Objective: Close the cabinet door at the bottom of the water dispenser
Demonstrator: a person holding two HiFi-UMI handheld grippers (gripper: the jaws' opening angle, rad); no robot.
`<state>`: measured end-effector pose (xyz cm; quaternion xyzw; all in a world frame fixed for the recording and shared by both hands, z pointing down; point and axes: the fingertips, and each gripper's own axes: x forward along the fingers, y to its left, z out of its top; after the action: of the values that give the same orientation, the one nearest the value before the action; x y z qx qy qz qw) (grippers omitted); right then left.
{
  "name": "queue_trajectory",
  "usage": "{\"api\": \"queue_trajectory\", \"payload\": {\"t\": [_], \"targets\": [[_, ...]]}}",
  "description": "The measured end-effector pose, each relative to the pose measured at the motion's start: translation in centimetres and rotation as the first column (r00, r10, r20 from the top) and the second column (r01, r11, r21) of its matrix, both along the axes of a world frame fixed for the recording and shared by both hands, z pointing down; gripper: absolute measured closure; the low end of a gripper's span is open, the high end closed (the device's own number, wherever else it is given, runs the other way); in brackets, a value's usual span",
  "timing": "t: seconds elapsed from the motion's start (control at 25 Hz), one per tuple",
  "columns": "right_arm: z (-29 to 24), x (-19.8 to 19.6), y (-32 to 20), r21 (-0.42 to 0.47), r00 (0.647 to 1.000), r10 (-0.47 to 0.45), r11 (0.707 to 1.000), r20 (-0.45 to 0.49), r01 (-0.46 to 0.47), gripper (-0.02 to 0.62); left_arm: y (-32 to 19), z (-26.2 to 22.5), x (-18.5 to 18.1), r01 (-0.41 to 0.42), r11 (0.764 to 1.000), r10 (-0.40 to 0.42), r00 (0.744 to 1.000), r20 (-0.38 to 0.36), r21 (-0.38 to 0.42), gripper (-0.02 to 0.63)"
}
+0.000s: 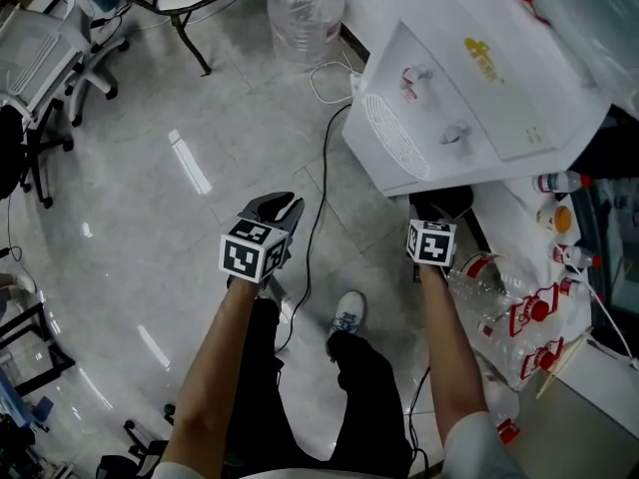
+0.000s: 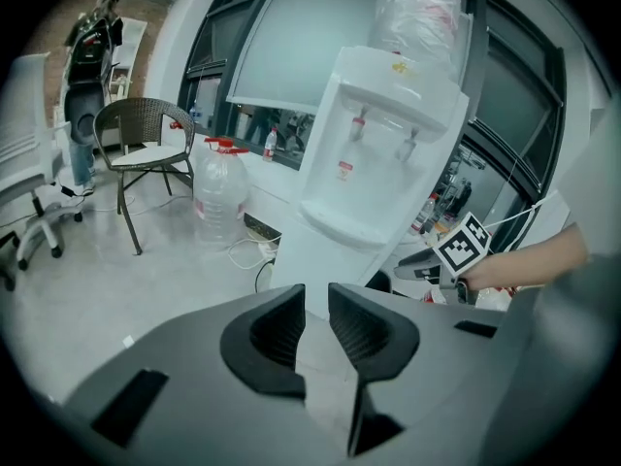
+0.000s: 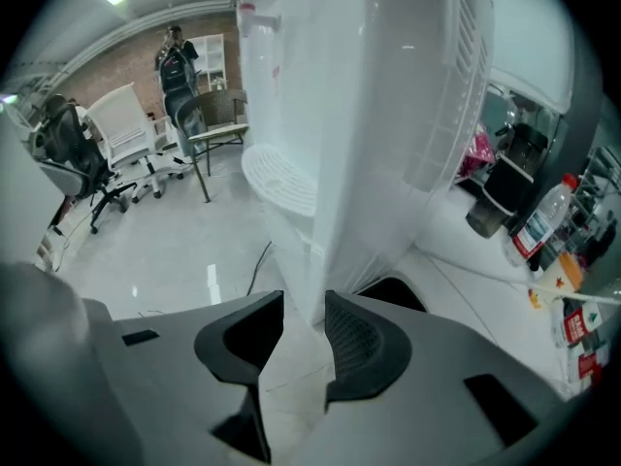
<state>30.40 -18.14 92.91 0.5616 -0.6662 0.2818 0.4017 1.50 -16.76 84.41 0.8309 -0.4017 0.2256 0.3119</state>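
The white water dispenser stands at the upper right, with its bottle on top. In the left gripper view its lower cabinet front looks flat and flush, and I see no door standing out. My left gripper hangs open over the floor, left of the dispenser, with nothing between its jaws. My right gripper is close to the dispenser's base, its tips partly hidden under the overhang. It is open, and the dispenser's front corner rises just beyond its jaws.
A large water bottle stands on the floor beside the dispenser, next to a wicker chair. A black cable runs across the tiles. A bag of plastic bottles lies at the right. Office chairs stand at the left.
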Motion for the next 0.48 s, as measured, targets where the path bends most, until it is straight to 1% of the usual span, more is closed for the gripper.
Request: {"api": "queue_trajectory", "payload": {"t": [0.08,0.16,0.24,0.36,0.48], "targets": [[-3.0,-1.1,0.2,0.024,0.999,-0.039,0.999,0.020,0.038,0.439,-0.6,-2.6,-0.6,0.019,1.000,-0.019,1.000,0.000,0.019,0.515],[-7.1,-2.1,0.6,0.055,0.997,-0.069,0.996,0.042,0.067,0.455,-0.7,-5.9,-0.8,0.027,0.999,-0.027,1.000,-0.004,0.039,0.516],[-12.2,-2.6,0.7,0.098,0.994,-0.097,0.991,0.045,0.093,0.488,-0.7,-9.6,-0.6,0.023,0.998,-0.023,1.000,-0.005,0.065,0.517],[-20.3,-2.4,1.0,0.166,0.992,-0.119,0.980,0.035,0.112,0.547,-0.5,-15.9,-0.1,0.027,0.994,-0.026,1.000,-0.008,0.110,0.530],[-28.6,-2.4,1.2,0.242,0.987,-0.157,0.960,0.045,0.142,0.565,0.0,-22.9,0.4,0.023,0.984,-0.024,1.000,0.004,0.179,0.554]]}}
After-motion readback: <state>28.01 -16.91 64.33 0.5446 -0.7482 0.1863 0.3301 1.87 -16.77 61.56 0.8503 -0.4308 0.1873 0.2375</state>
